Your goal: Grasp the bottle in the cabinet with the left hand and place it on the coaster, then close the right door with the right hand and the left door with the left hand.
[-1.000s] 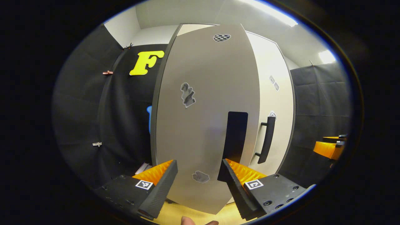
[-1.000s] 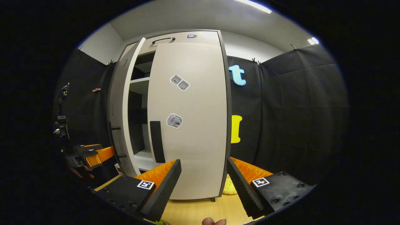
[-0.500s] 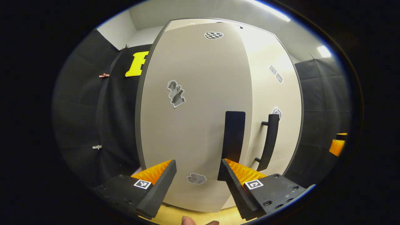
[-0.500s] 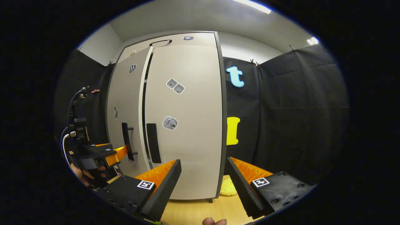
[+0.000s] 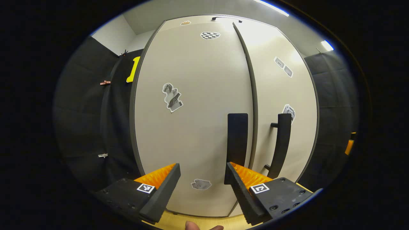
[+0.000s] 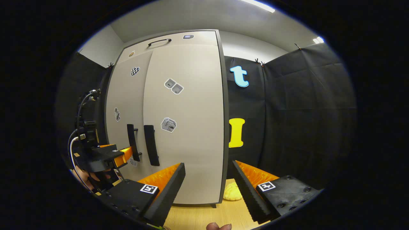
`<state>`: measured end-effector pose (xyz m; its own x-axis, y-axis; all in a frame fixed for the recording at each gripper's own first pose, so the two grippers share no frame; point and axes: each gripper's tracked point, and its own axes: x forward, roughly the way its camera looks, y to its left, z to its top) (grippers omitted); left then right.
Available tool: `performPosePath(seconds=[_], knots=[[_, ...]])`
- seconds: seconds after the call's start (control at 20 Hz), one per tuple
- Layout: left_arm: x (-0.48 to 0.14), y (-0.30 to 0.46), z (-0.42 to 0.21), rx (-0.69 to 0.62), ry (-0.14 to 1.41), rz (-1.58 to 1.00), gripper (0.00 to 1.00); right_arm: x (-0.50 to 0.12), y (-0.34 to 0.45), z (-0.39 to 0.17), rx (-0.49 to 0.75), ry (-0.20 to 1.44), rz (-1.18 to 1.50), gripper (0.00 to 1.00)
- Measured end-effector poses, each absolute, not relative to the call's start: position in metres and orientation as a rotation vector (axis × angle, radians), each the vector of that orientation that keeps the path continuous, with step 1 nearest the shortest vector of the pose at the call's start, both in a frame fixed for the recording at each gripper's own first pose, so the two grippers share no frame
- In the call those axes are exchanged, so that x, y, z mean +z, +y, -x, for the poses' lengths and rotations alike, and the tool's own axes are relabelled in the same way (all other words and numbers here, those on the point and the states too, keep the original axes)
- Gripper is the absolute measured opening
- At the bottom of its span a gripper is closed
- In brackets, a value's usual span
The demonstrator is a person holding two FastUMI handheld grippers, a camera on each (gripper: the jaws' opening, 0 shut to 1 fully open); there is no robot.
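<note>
Jaws apart on our left gripper (image 5: 202, 179) and right gripper (image 6: 208, 179); 2 shut doors hide the cabinet (image 6: 191, 127) interior.

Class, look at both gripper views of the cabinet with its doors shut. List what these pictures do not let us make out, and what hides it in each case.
- Bottle and coaster: whether the bottle stands on the coaster cannot be told from either gripper view.
- Cabinet inside: hidden by both shut doors.
- Yellow object, right gripper view: partly hidden by the cabinet's corner; what it is cannot be told.
- Stickers on the doors: too small to read.
</note>
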<state>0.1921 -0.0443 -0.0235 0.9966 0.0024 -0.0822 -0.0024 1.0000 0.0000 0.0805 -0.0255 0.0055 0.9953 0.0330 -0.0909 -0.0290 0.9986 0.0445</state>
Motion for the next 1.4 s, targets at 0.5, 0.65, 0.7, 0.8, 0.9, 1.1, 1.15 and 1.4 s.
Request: performPosePath(seconds=[0.5, 0.65, 0.7, 0.8, 0.9, 1.1, 1.15, 1.4], knots=[[-0.016, -0.053, -0.133, -0.053, 0.11, -0.005, 0.93, -0.002, -0.03, -0.086, 0.039, 0.11, -0.035, 0.97], [-0.005, -0.056, -0.113, -0.054, 0.103, 0.024, 0.89, -0.001, -0.035, -0.09, 0.032, 0.111, -0.054, 0.97], [-0.005, -0.057, -0.108, -0.051, 0.106, 0.037, 0.93, 0.0, -0.036, -0.091, 0.033, 0.111, -0.06, 0.97], [-0.008, -0.057, -0.098, -0.038, 0.108, 0.054, 0.93, -0.001, -0.038, -0.096, 0.033, 0.109, -0.055, 0.97], [-0.007, -0.061, -0.092, -0.037, 0.094, 0.078, 0.93, -0.007, -0.038, -0.101, 0.037, 0.116, -0.044, 0.97], [0.001, -0.061, -0.087, -0.019, 0.025, 0.052, 0.94, -0.012, -0.036, -0.109, 0.048, 0.1, -0.017, 0.97], [0.002, -0.062, -0.086, -0.018, 0.017, 0.047, 0.93, -0.014, -0.034, -0.112, 0.056, 0.098, -0.008, 0.97], [0.002, -0.063, -0.077, 0.013, -0.004, 0.025, 0.93, -0.02, -0.022, -0.121, 0.106, 0.097, -0.007, 0.95]])
